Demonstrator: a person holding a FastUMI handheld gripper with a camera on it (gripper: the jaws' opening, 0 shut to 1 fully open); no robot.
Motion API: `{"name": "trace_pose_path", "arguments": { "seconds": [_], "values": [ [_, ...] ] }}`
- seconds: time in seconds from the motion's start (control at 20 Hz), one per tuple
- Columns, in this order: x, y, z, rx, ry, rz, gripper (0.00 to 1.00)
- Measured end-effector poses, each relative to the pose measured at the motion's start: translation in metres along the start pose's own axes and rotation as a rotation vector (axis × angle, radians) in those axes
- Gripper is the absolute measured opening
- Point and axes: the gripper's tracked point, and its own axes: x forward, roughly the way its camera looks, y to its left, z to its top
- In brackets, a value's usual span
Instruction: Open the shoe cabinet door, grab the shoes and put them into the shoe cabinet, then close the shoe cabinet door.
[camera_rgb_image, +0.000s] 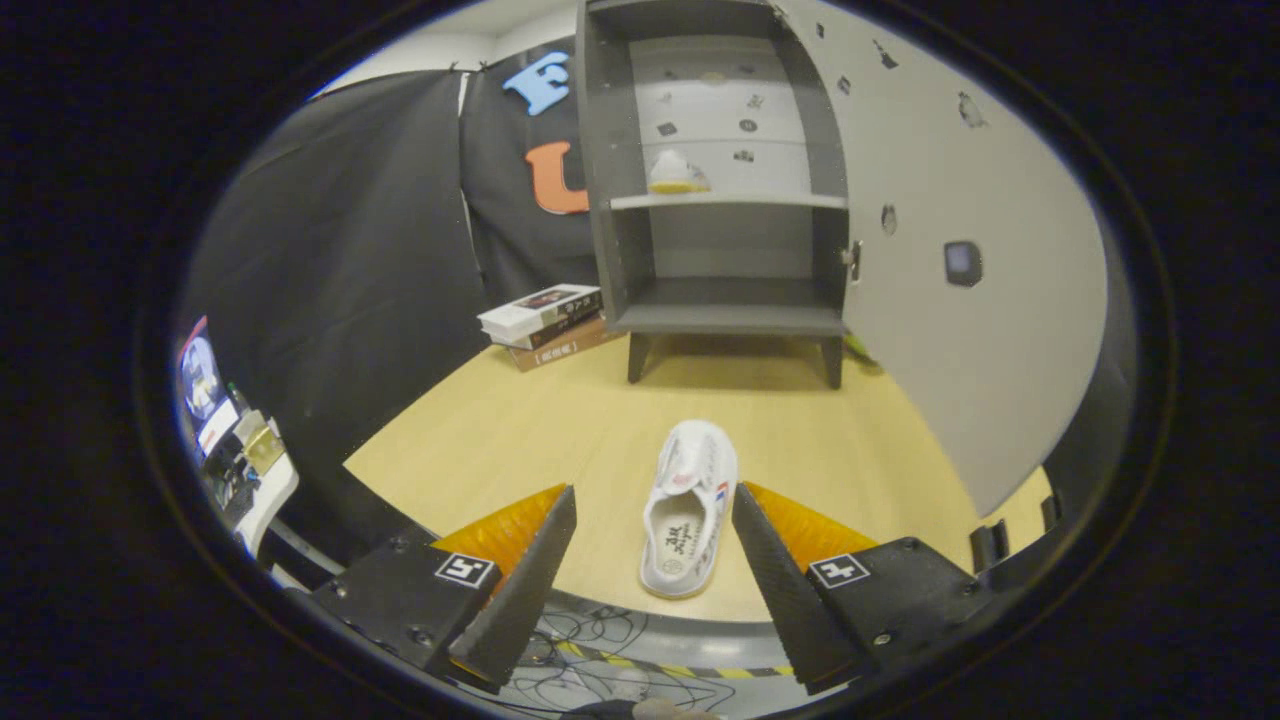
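A white shoe (688, 510) lies on the wooden table, heel toward me, between my fingertips and nearer the right one. My gripper (652, 505) is open and hovers above it, neither finger touching it. Beyond the shoe stands the grey shoe cabinet (724, 318) with its door (960, 300) swung wide open to the right. A second white shoe with a yellow sole (677, 174) rests on the cabinet's middle shelf (728, 200). The lower compartment holds nothing.
A stack of books (548, 322) lies left of the cabinet's legs. The table's near edge (600, 598) runs just under my fingers, with cables on the floor below. Some equipment (235, 440) stands far left, off the table.
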Motion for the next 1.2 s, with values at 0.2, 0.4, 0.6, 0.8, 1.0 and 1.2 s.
{"name": "trace_pose_path", "arguments": {
  "seconds": [0.2,0.4,0.6,0.8,1.0,1.2],
  "values": [
    [0.054,0.01,-0.031,0.0,0.089,-0.016,0.99],
    [0.091,0.008,-0.048,0.019,0.147,-0.049,0.99],
    [0.12,0.004,-0.048,-0.016,0.156,-0.103,0.99],
    [0.136,-0.002,-0.039,-0.045,0.111,-0.112,0.99],
    [0.152,-0.005,-0.028,-0.06,0.096,-0.093,0.99],
    [0.161,-0.003,-0.021,-0.089,0.108,-0.065,0.97]
  ]
}}
